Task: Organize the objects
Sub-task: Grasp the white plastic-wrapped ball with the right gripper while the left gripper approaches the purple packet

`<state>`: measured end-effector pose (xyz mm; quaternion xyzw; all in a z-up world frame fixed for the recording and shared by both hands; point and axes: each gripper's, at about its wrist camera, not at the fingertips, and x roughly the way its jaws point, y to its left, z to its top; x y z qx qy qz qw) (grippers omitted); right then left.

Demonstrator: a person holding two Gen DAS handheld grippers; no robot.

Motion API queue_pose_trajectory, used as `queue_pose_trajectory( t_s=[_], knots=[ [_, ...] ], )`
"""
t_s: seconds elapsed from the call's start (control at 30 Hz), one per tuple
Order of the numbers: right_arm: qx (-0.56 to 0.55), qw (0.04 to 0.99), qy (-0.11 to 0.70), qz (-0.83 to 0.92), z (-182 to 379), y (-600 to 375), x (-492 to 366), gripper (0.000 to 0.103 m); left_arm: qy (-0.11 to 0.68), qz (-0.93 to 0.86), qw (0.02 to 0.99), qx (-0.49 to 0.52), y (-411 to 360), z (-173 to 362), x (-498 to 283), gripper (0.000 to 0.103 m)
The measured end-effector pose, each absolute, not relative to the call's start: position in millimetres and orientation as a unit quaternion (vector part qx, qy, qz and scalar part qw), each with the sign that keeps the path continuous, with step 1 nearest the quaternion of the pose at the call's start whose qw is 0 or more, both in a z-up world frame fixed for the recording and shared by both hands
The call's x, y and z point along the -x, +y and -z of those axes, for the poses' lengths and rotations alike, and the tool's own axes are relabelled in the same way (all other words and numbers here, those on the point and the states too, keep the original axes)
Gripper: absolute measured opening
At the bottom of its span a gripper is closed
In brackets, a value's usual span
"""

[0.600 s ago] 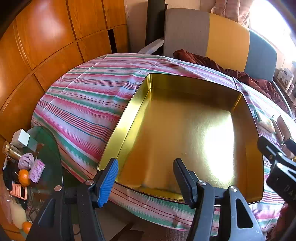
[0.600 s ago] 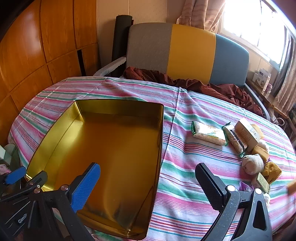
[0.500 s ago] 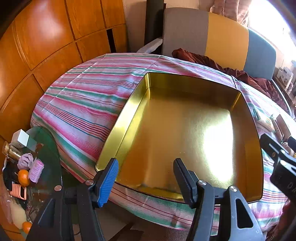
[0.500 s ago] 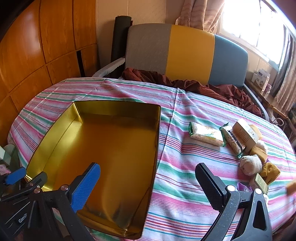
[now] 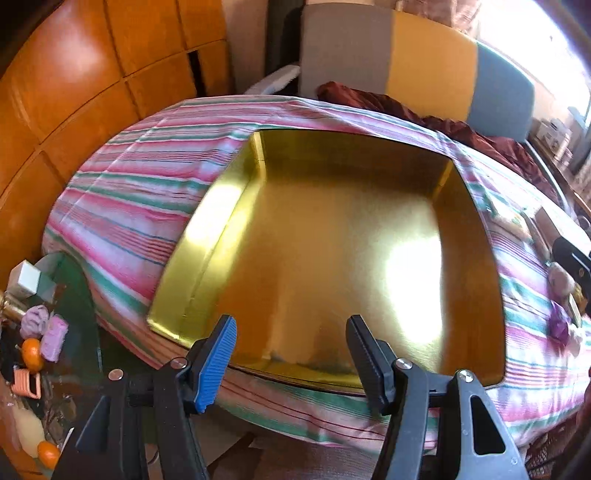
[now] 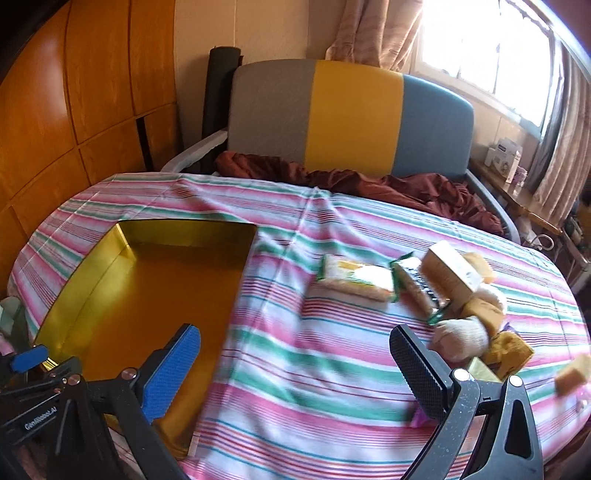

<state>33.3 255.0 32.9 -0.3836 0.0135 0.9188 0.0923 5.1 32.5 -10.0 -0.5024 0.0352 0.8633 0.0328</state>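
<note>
striped tablecloth [image 6: 295,369] | tricolour sofa [image 6: 351,122] (maroon cloth [image 6: 369,181] draped) | curtains [image 6: 373,33]

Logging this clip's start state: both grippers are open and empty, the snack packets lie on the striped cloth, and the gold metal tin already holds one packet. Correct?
Not quite. The gold metal tin holds nothing; the left wrist view shows its bare floor. The rest stands: the left gripper and right gripper are open and empty, and the snack packets lie on the striped cloth.
</note>
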Motion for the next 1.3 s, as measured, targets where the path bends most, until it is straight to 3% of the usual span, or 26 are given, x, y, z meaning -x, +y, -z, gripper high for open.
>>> queue_pose_trajectory(
  t_s=[0.23,0.47,0.63,0.9,1.03,1.3],
  knots=[
    [0.382,0.107,0.064,-0.916,-25.0,306.2,-56.4,0.103,0.038,-0.871,0.115,0.476,60.0,2.0,-13.4,0.063],
    [0.401,0.144,0.064,-0.903,-8.8,351.8,-89.0,0.103,0.031,-0.863,0.232,0.447,96.8,-8.7,-25.0,0.063],
    [0.403,0.188,0.130,-0.886,6.8,408.8,-127.0,0.103,-0.012,-0.826,0.301,0.476,120.4,-7.1,-26.8,0.063],
    [0.420,0.173,0.167,-0.875,46.5,437.6,-139.0,0.102,0.030,-0.807,0.328,0.490,158.7,-5.3,-49.1,0.062],
    [0.413,0.113,0.185,-0.884,52.6,421.2,-131.5,0.098,0.068,-0.808,0.336,0.478,172.5,-5.1,-57.5,0.062],
    [0.373,0.121,0.230,-0.891,42.9,435.3,-152.4,0.093,0.055,-0.801,0.350,0.482,181.3,-5.6,-53.4,0.062]
  ],
)
